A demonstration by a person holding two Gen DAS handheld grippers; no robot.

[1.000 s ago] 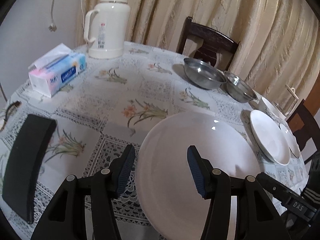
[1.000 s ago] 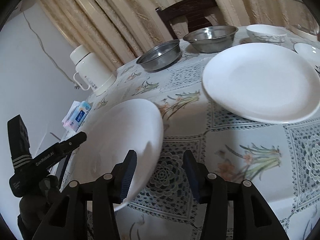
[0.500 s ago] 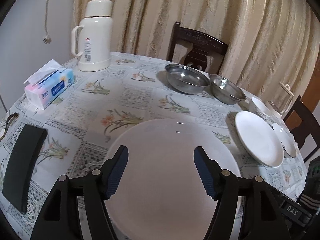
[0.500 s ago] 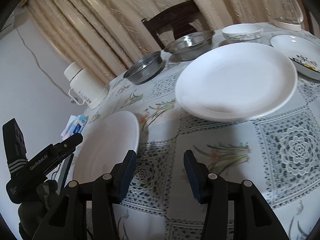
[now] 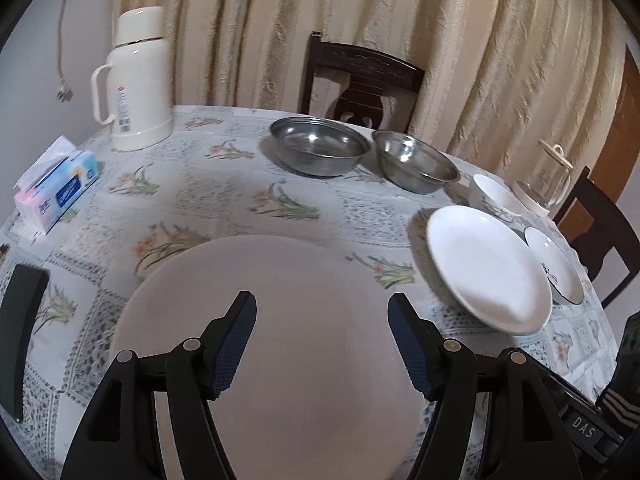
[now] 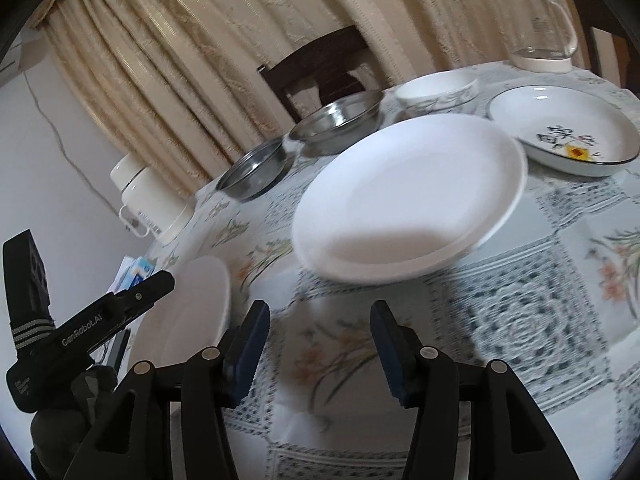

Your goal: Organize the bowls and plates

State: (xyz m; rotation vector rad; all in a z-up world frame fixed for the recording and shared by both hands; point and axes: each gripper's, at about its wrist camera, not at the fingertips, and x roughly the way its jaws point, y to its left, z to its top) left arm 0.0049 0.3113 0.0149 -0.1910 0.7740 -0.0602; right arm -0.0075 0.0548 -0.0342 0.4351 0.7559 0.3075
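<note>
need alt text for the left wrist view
An open left hand-held gripper hovers over a large white plate on a floral tablecloth. Beyond sit two steel bowls, a smaller white plate, a cream thermos and a tissue box.

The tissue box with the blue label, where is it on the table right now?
In the left wrist view the tissue box sits at the table's far left edge, just in front of the cream thermos and behind the flat black object.
</note>
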